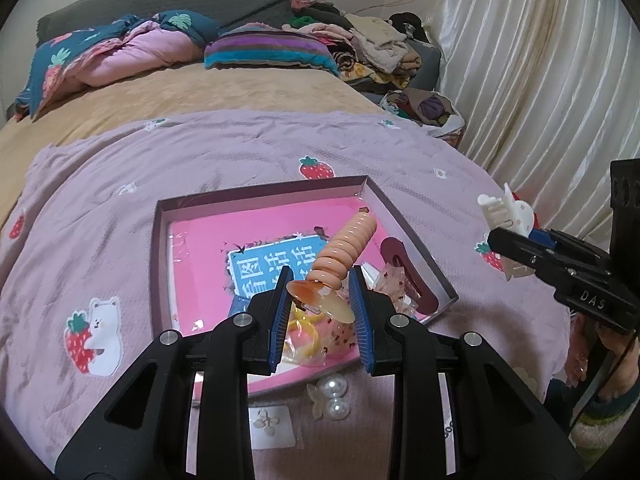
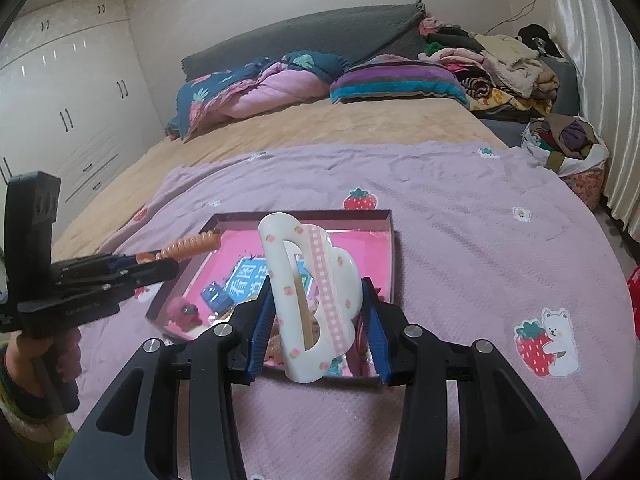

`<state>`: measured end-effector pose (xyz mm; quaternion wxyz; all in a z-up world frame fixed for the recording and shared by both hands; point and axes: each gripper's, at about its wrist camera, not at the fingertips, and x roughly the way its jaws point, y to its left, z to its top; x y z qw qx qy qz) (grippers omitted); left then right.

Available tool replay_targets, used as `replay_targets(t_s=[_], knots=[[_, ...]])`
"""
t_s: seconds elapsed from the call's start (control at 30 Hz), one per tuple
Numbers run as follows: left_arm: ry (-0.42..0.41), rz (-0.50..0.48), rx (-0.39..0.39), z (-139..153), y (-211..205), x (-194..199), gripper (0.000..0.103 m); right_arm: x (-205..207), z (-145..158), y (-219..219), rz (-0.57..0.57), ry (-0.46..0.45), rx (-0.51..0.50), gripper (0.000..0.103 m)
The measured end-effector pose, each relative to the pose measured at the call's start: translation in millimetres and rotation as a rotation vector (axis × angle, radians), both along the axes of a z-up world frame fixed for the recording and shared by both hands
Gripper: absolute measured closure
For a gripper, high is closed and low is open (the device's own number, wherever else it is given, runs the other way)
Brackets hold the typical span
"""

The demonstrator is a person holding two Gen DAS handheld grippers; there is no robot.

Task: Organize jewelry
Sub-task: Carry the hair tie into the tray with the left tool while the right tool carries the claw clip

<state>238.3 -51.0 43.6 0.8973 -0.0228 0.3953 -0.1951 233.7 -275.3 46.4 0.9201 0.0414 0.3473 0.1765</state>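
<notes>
1. Left wrist view: the left gripper has its blue-padded jaws closed narrowly on the amber plastic end of a peach ribbed hair clip, which sticks out forward above the shallow pink-lined cardboard tray.
2. Right wrist view: the right gripper clamps a white cloud-shaped hair claw with a pink checked stripe, held upright over the tray's near edge.
3. Inside the tray lie a dark red clip by its right wall and small cellophane packets at its near side; a pearl clip and a small white card rest on the lilac strawberry-print blanket just in front of the tray.
4. Judged step: both pieces are being carried for placing. Next, each needs lowering onto a bare patch of the tray's lining before the jaws let go.
</notes>
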Motion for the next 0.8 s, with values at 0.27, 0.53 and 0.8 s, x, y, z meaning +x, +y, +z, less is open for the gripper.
replay_targets(t_s=[0.27,0.53,0.8], knots=[[0.025,0.0,0.0,-14,-5,14,0.082,20,-2,5,-0.001,0.008,0.009,0.063],[0.076,0.013,0.01,-40,-3,21,0.082,36,-33,23,0.026,0.076,-0.022,0.067],[0.107,0.02,0.037,-56,-3,20,0.082,43,-58,33,0.04,0.122,-0.048,0.074]])
